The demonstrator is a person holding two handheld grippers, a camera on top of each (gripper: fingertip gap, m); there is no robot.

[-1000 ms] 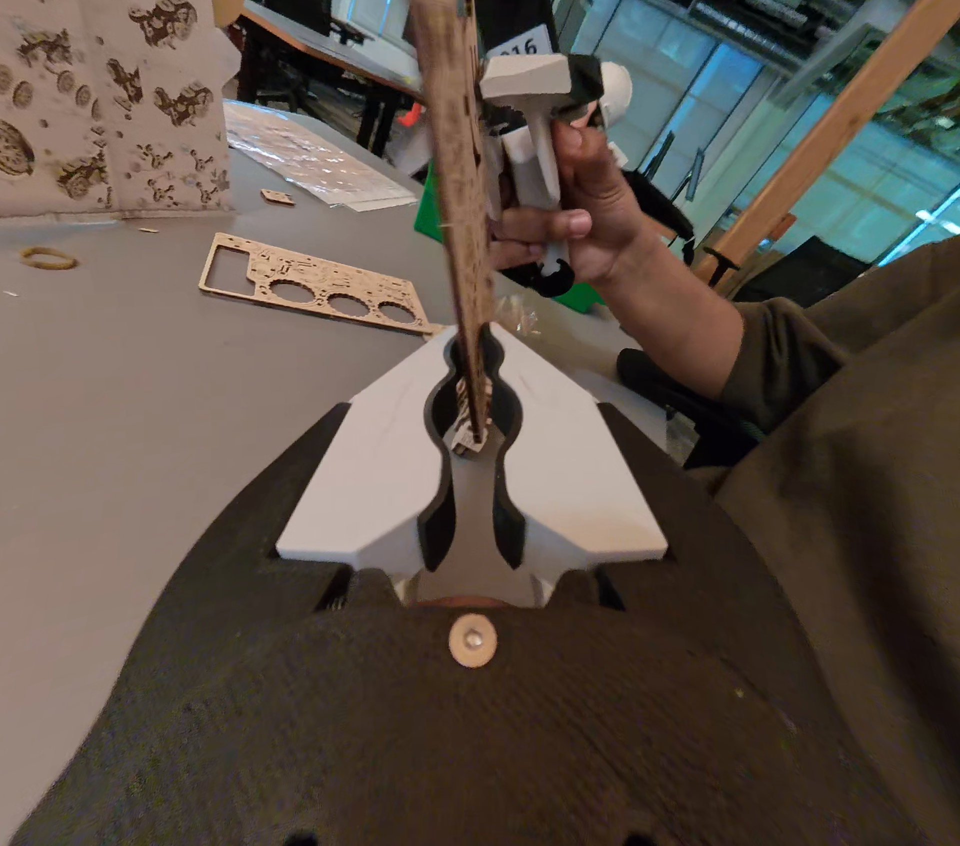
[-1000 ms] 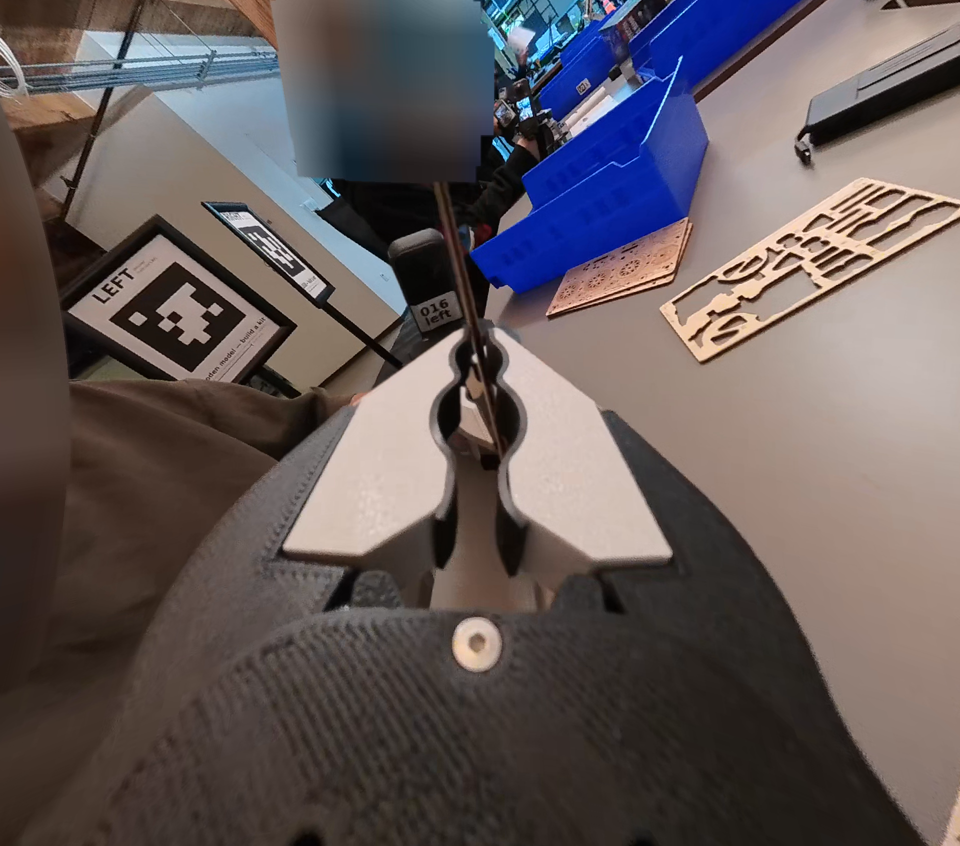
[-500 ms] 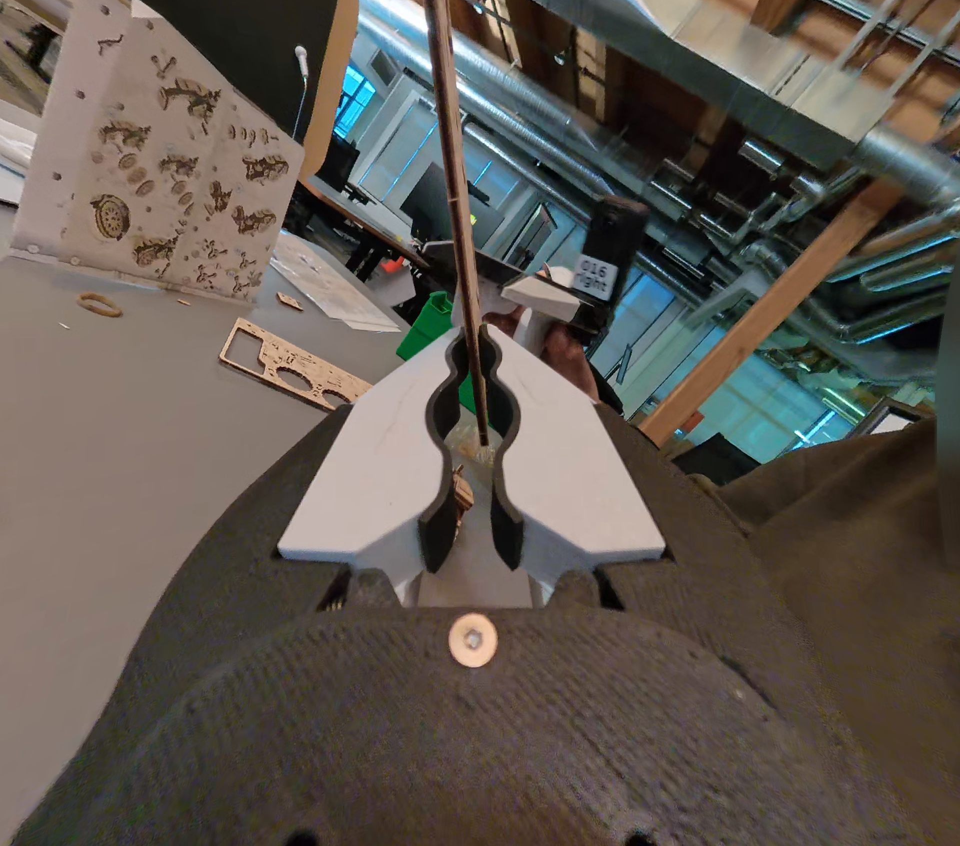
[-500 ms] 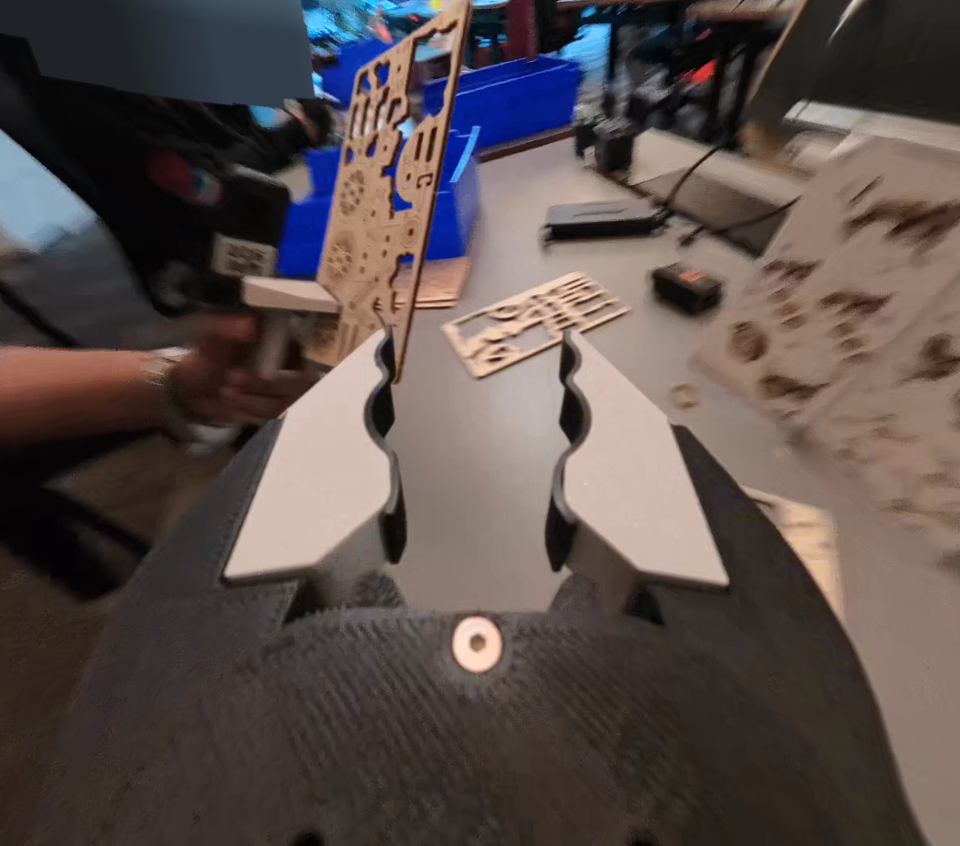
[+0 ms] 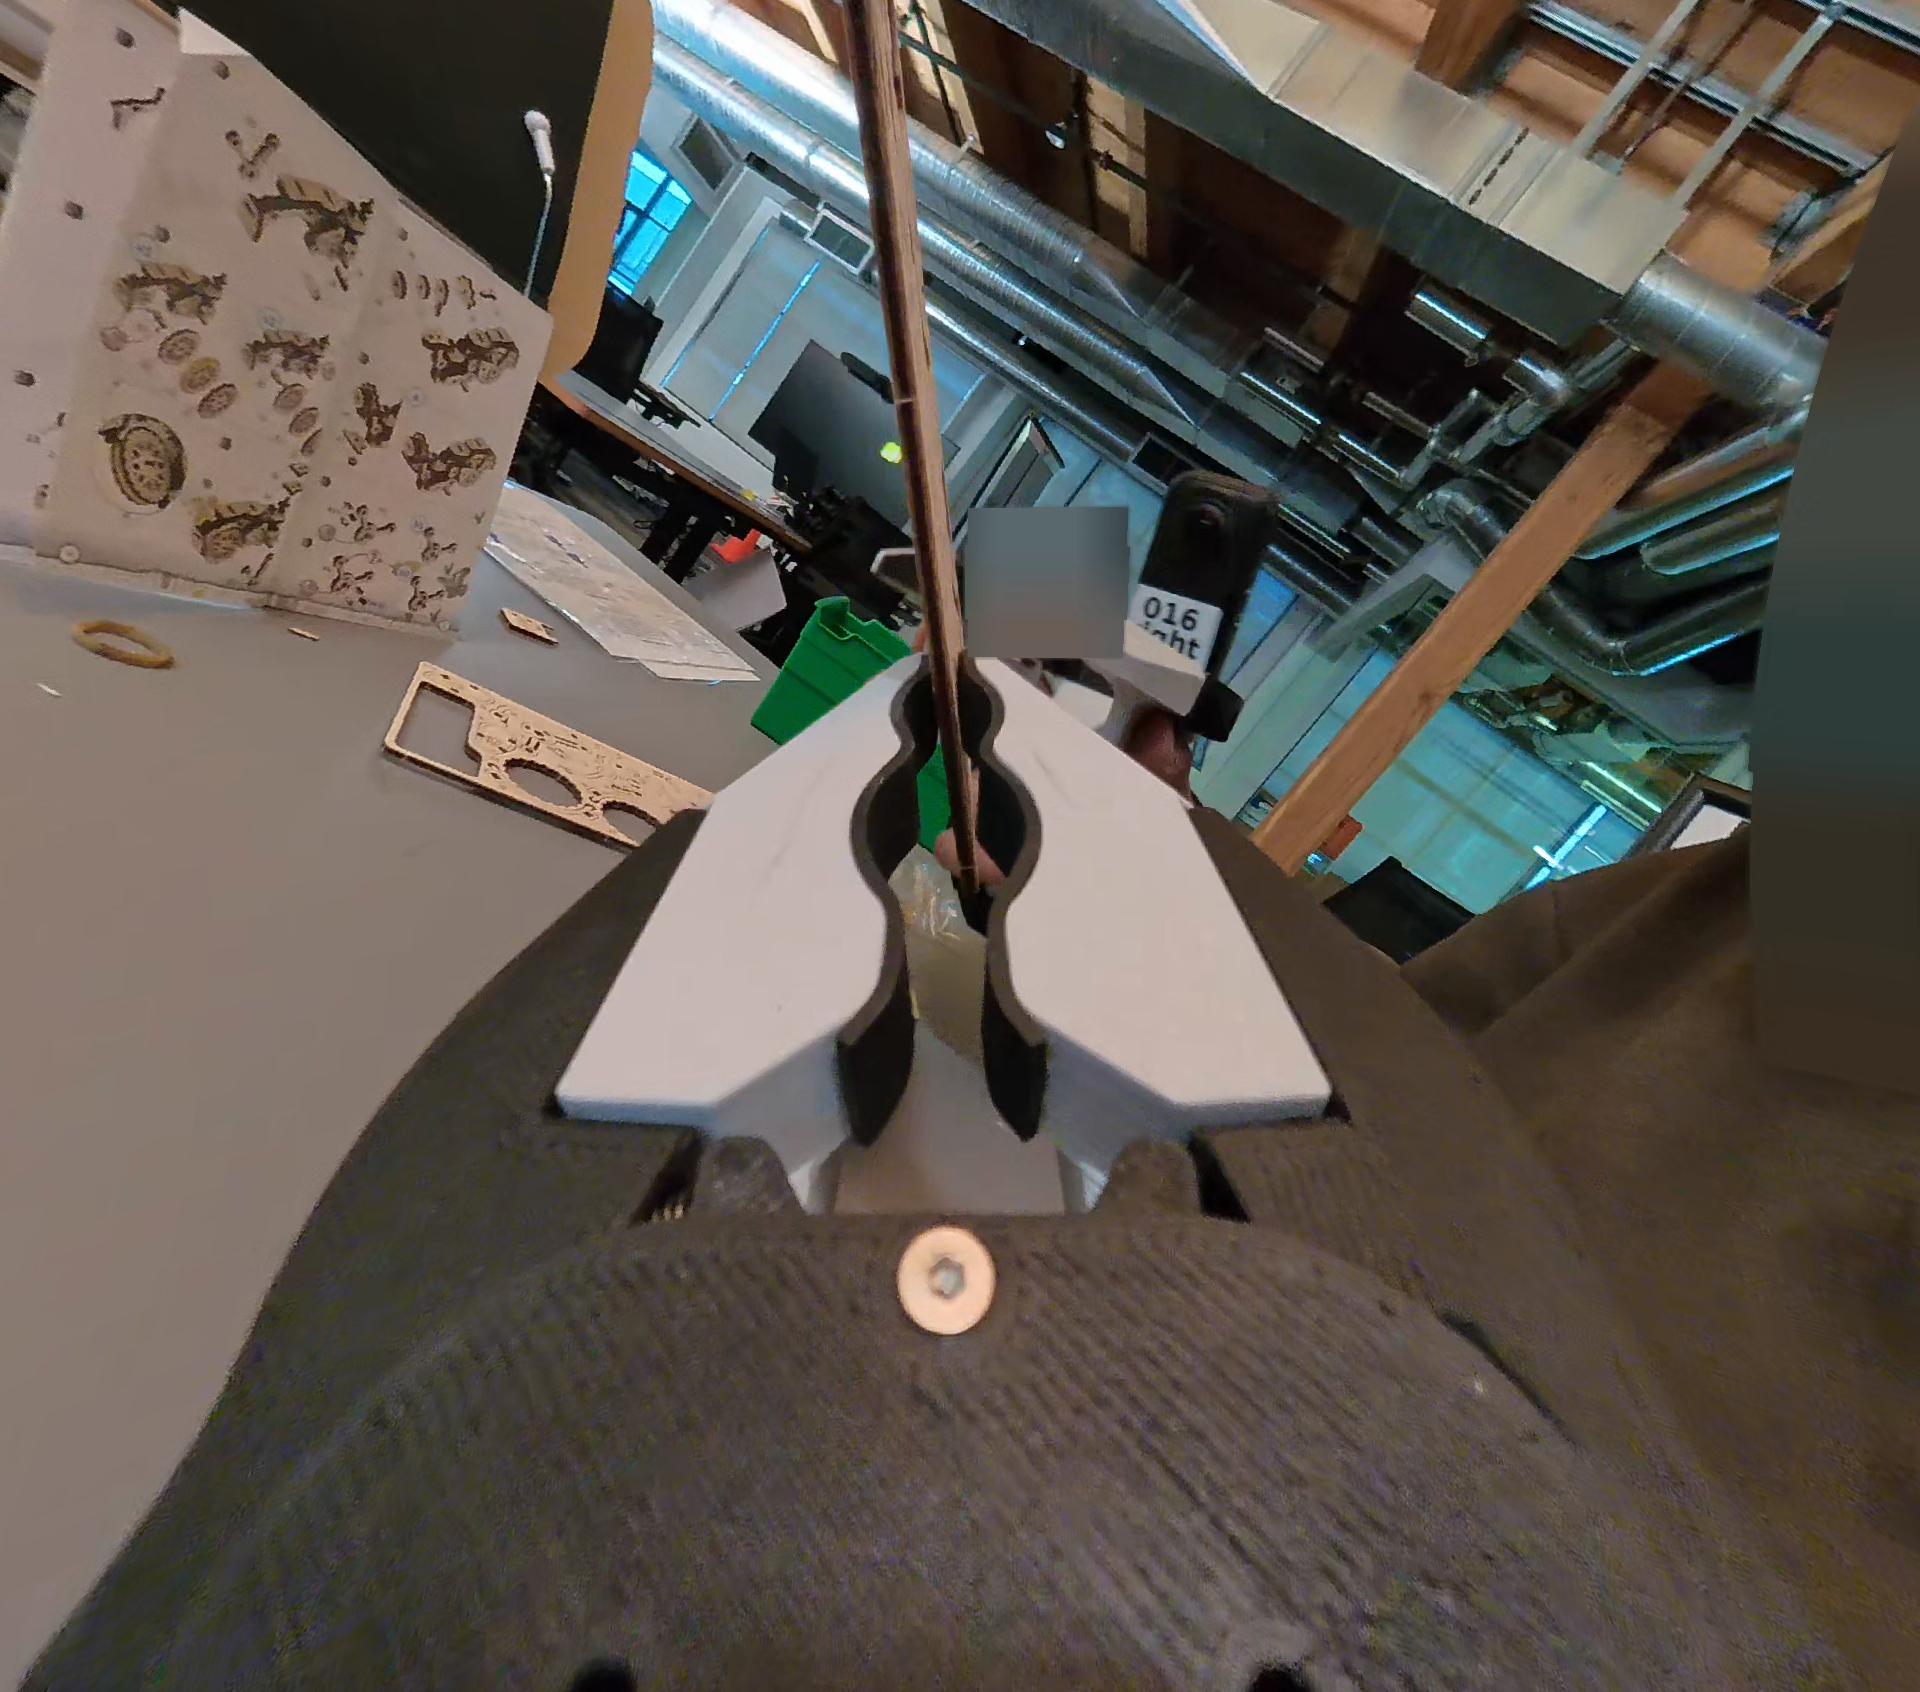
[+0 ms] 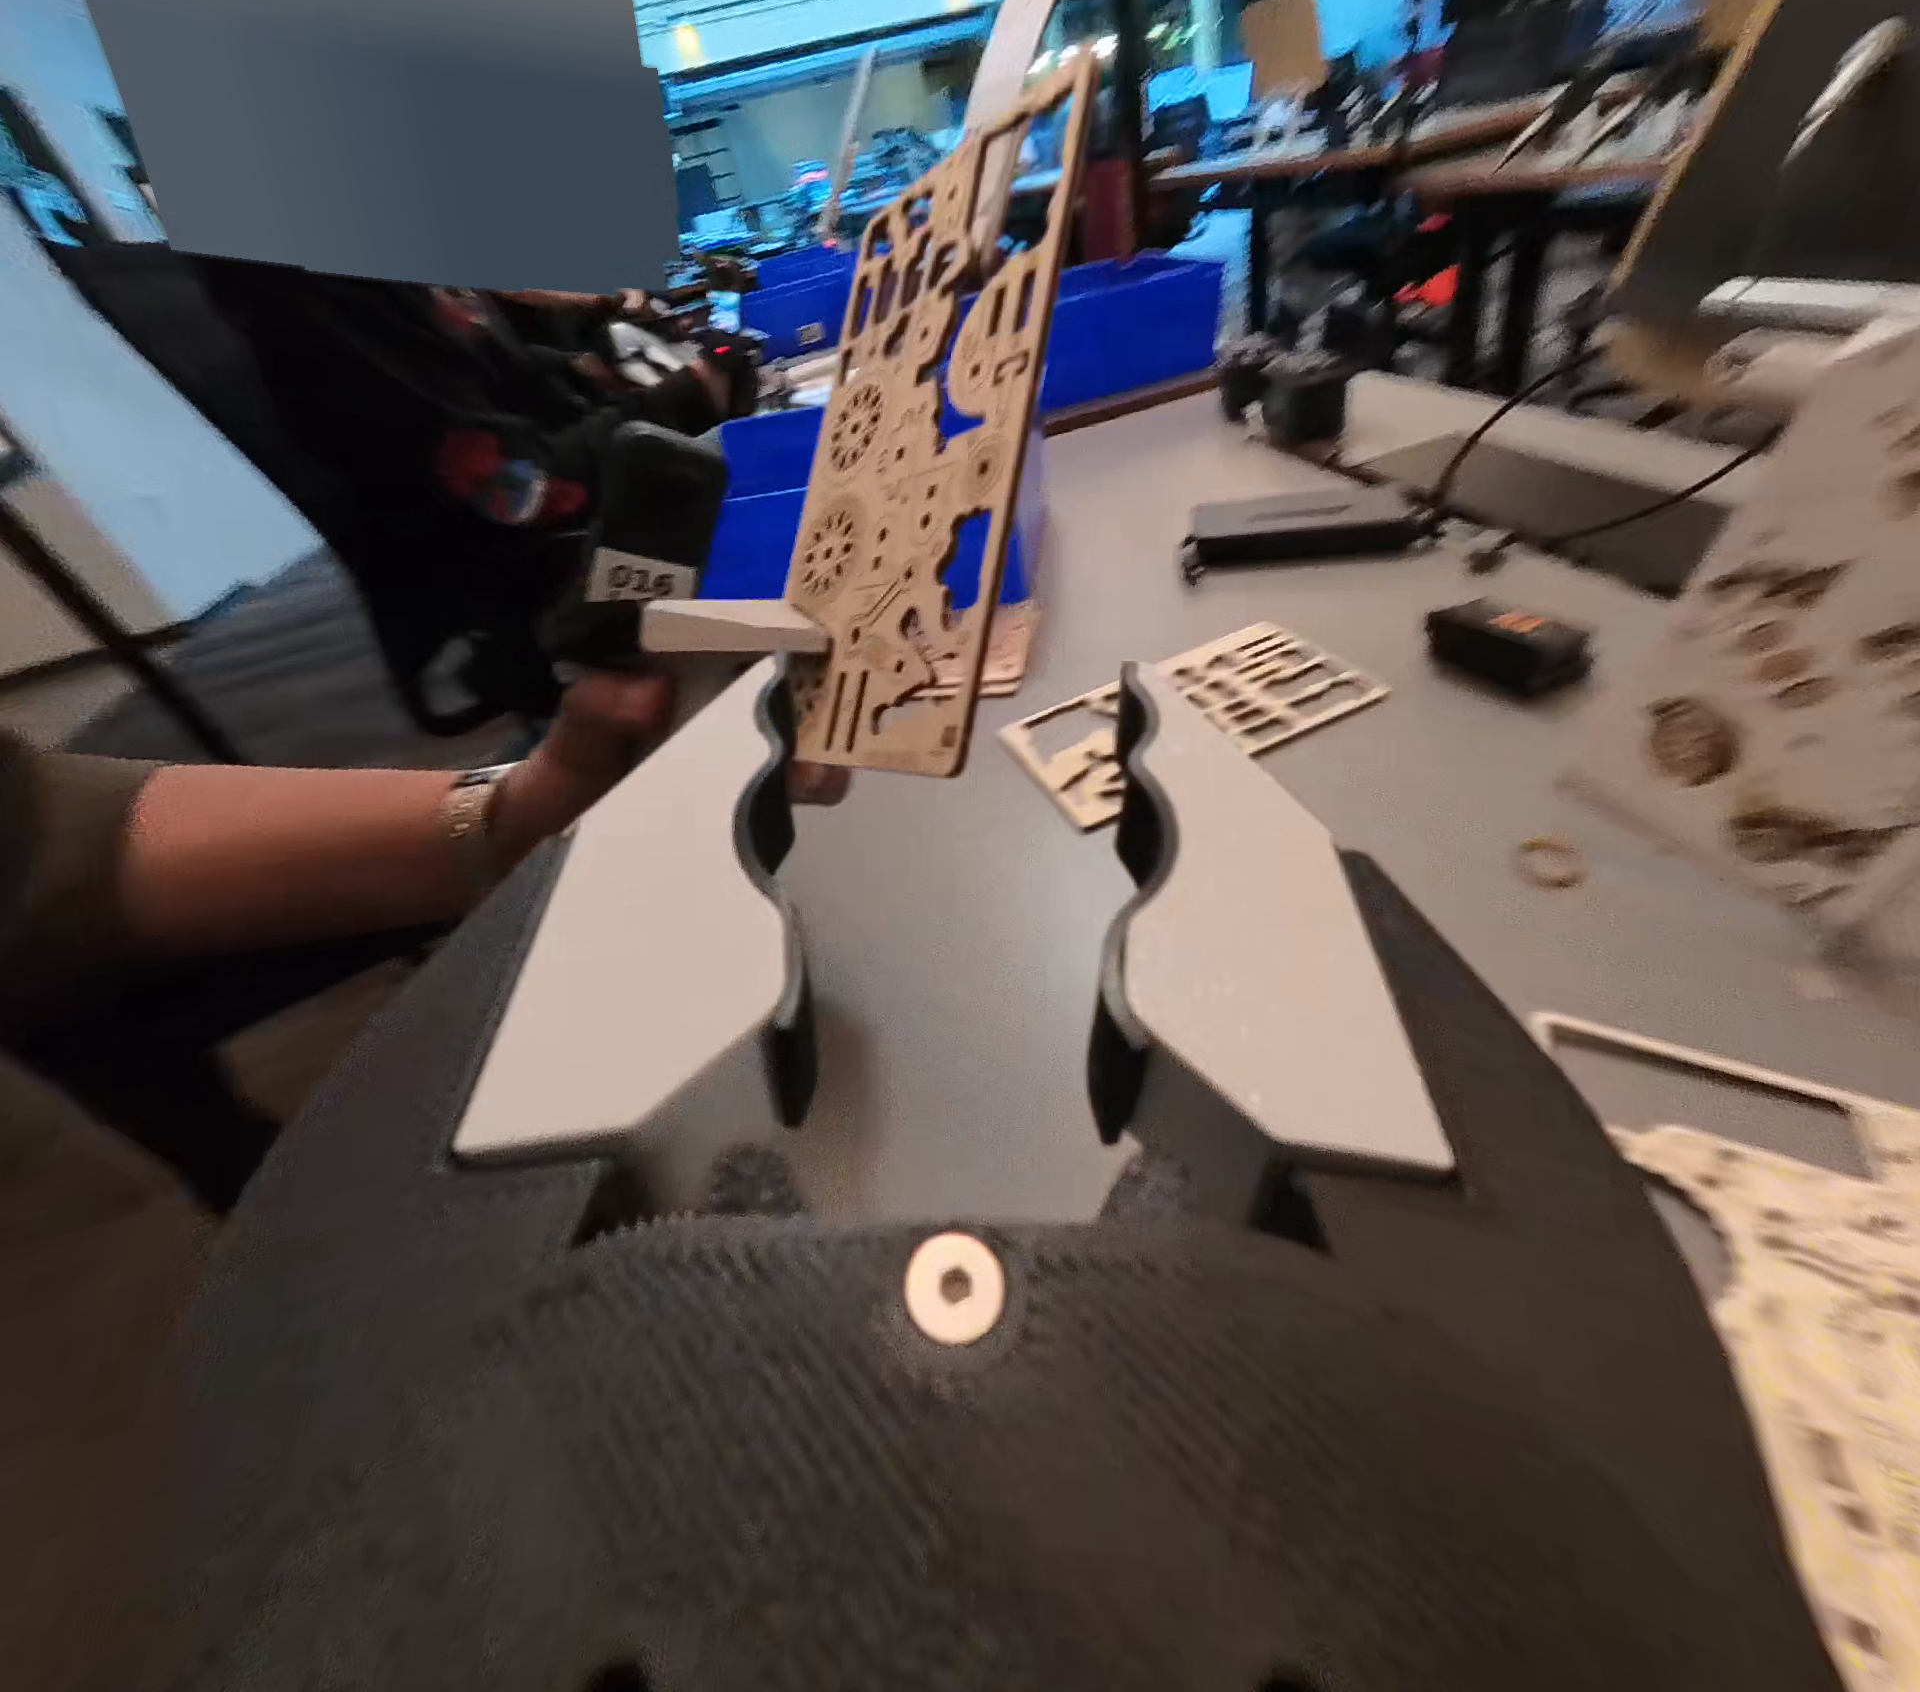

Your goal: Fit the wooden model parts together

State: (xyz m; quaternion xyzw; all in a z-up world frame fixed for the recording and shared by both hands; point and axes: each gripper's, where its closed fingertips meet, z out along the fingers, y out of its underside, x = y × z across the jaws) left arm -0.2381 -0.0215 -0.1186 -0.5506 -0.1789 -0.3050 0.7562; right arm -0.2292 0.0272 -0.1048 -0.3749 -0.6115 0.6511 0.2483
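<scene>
The left gripper (image 5: 951,712) has its grey fingers (image 5: 769,915) clamped on the lower edge of a thin, tan, laser-cut plywood parts sheet (image 6: 925,489), which it holds upright and clear of the grey counter (image 5: 208,915). In the left wrist view the sheet shows only edge-on, as a narrow strip rising out of the grip; in the right wrist view its face shows, with gear-shaped parts still in place and several cut-outs already empty.

The right gripper (image 6: 951,743) holds nothing. Its fingers (image 6: 644,946) stand wide apart, pointed at the sheet's lower corner, with the left one just in front of the sheet's bottom edge; whether it touches is unclear through the blur.

Two more tan plywood frames lie flat on the counter, one with round holes (image 5: 530,754) and one with slotted cut-outs (image 6: 1236,697), near a printed white instruction sheet (image 5: 260,354) and a small tan wooden ring (image 5: 123,643).

The step in hand looks like freeing the next part from the held sheet, so no joining has begun here. The next move probably calls for the right fingers to close on a single part and press or twist it out, while the left grip keeps the thin sheet from flexing or snapping.
</scene>
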